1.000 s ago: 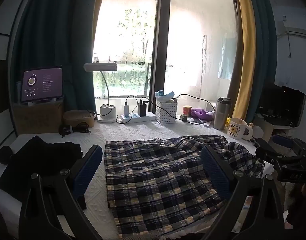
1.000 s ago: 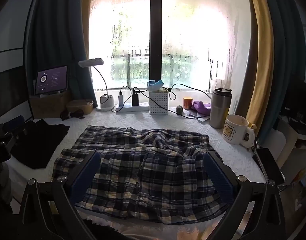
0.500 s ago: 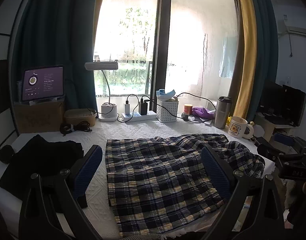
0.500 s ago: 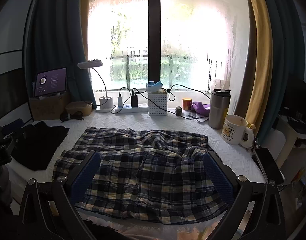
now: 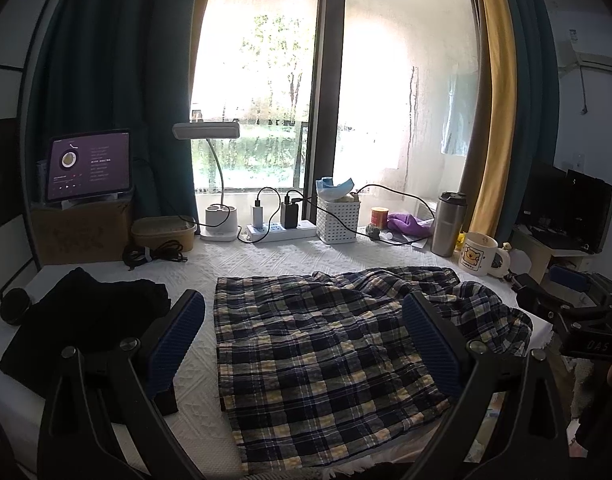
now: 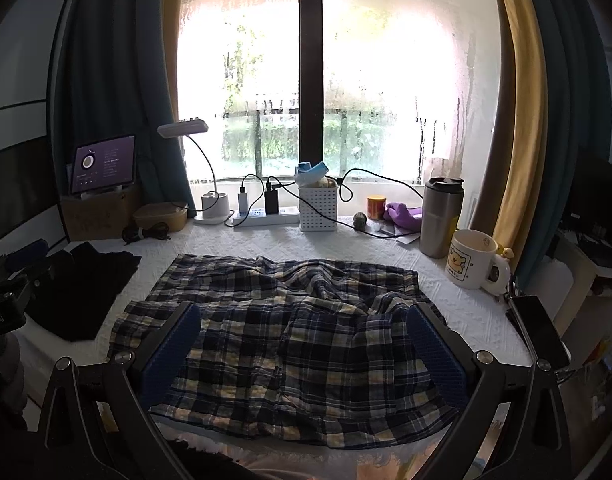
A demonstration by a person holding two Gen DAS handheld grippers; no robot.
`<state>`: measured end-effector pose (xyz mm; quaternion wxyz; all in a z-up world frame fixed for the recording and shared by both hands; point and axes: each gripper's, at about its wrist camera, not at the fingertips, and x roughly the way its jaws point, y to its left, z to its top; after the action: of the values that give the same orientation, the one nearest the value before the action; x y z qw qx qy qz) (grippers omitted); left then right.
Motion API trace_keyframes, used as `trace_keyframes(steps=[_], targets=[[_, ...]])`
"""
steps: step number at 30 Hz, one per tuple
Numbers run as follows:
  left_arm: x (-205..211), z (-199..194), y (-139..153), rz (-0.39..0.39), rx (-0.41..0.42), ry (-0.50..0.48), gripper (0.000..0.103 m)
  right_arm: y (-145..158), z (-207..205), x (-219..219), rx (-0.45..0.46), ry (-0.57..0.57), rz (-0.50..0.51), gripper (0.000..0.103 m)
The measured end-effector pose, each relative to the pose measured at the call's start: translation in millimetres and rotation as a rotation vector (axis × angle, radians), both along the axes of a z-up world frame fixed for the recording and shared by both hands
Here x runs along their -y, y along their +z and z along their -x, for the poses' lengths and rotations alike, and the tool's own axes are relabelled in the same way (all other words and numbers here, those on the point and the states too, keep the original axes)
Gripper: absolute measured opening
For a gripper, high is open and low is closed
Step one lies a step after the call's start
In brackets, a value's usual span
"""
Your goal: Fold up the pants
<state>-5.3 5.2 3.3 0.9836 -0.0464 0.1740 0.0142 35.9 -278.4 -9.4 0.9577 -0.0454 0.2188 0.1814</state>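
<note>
Plaid pants [image 6: 289, 332] lying rumpled, spread across white-covered counter [image 6: 273, 246]. Likely light, limp, prone to bunching; best pinched at hem corners. Left tongs [image 5: 303, 344] and right tongs [image 6: 303, 350] both spread wide, empty.

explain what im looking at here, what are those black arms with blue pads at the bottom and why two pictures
There is no robot here. A person holds a two-finger gripper in each hand, and each gripper carries a wide-angle camera looking forward along its fingers. So there are two pictures: one from the left gripper, one from the right gripper. The black arms with blue pads are the fingers themselves, seen from just behind.

Both grippers are open and hold nothing. They hover over plaid pants spread out, rumpled, on a white cloth. A black garment lies to the left. By the window stand a lamp, a power strip, a white basket, a steel tumbler and a mug. A tablet sits on a box at far left.
</note>
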Motion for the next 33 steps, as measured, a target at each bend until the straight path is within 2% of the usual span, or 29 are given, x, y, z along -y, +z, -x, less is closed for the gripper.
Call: trace_keyframes(steps=[17,33], targets=[[1.6,0.6,2.0,0.019,0.003,-0.041,0.098,-0.1,0.6,-0.7,-0.003,0.000,0.000,0.103],[3.6,2.0,1.0,0.002,0.008,-0.015,0.098,0.4,1.0,-0.1,-0.005,0.001,-0.001,0.103]])
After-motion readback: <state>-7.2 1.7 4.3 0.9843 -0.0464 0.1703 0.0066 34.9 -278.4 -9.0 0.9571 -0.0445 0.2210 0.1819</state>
